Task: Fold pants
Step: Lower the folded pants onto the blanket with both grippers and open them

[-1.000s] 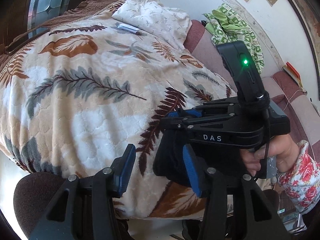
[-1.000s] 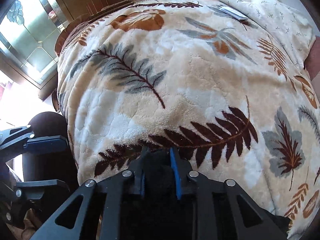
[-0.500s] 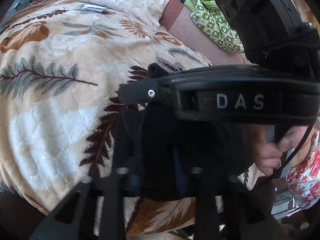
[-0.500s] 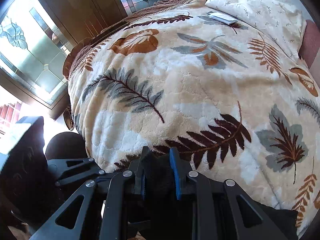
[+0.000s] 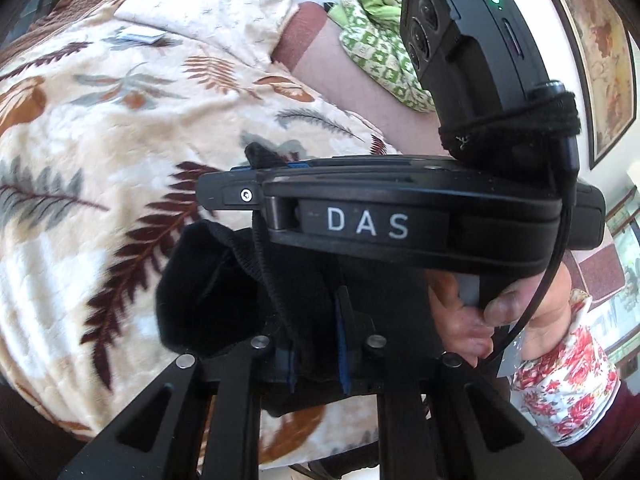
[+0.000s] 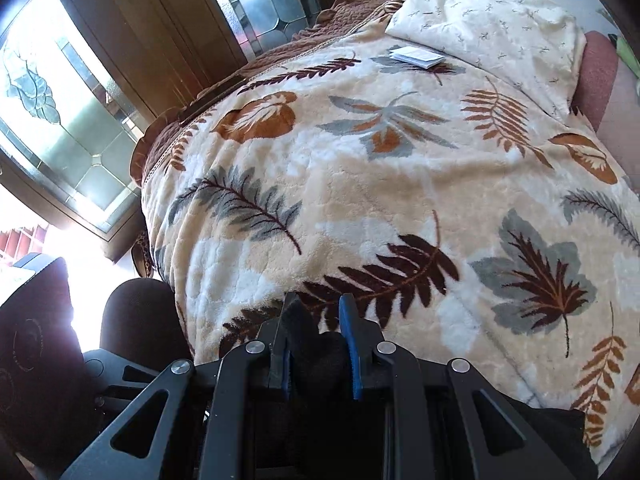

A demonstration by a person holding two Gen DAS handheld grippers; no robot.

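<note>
Both claws [image 5: 316,340] [image 6: 318,344] pinch black pants [image 5: 208,292].

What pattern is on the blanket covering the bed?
Cream blanket with brown, rust and grey leaves; clearest in the right wrist view.

A folded paper [image 6: 416,57] is lying on the blanket [image 6: 360,184] near the bed's far edge, just before the pillow [image 6: 492,20].

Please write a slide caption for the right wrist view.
Right gripper shut on black fabric pants above a leaf-patterned fleece blanket.
</note>
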